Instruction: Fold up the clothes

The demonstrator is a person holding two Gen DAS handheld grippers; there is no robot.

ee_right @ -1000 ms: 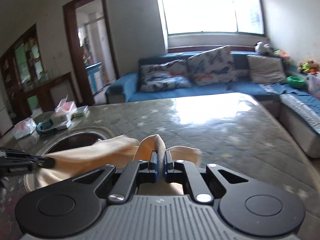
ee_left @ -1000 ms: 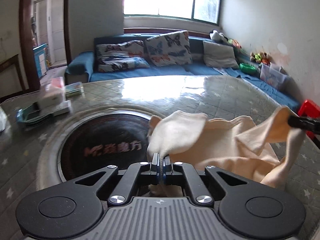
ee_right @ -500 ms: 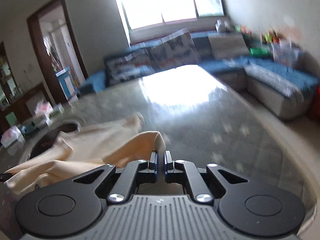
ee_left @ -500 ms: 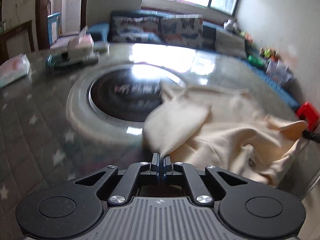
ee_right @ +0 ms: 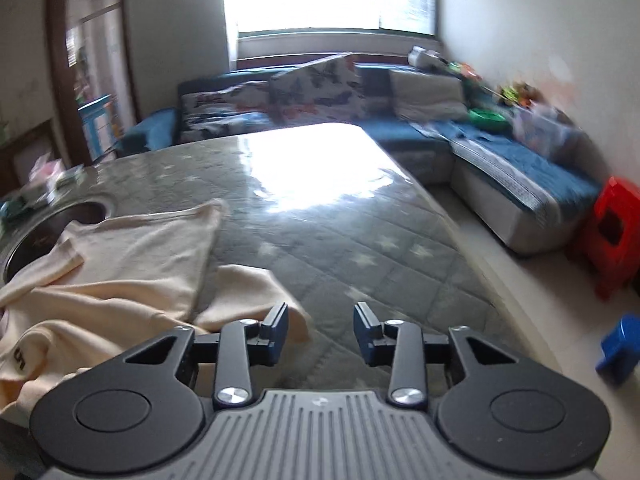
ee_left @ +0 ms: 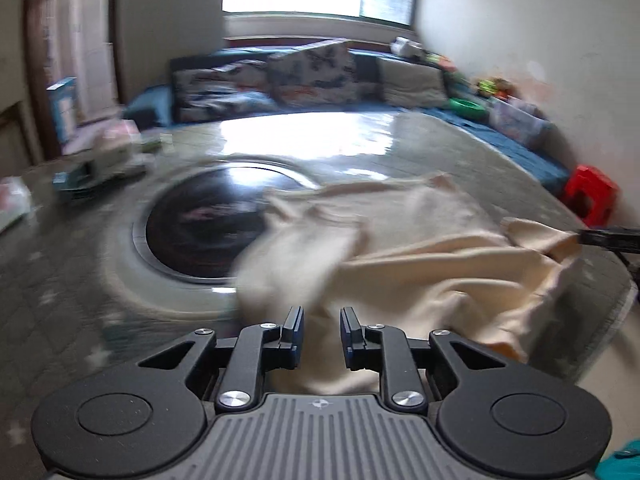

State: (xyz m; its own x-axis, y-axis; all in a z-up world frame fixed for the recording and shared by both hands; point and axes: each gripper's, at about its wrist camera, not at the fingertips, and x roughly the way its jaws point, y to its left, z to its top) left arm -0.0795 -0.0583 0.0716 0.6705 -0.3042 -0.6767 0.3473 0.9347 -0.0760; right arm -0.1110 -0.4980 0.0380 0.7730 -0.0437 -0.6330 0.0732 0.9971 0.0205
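A cream garment (ee_left: 420,248) lies rumpled on the grey star-patterned table (ee_left: 60,292), partly over a dark round inset (ee_left: 200,224). My left gripper (ee_left: 321,330) is open, its fingers just above the cloth's near edge, holding nothing. In the right wrist view the same garment (ee_right: 120,272) lies to the left, with one flap reaching toward the left finger (ee_right: 276,326). My right gripper (ee_right: 321,328) is open and empty over bare table (ee_right: 360,240). The right gripper's tip (ee_left: 612,236) shows at the far right of the left wrist view, at a cloth corner.
Tissue boxes and small items (ee_left: 108,160) sit at the table's far left. A blue sofa with cushions (ee_right: 320,100) runs behind and along the right. A red stool (ee_right: 616,232) and a blue stool (ee_right: 620,348) stand on the floor right of the table edge.
Both grippers were shut on the garment and holding it up; now both have opened and the cloth has dropped onto the table. The views are blurred by motion.
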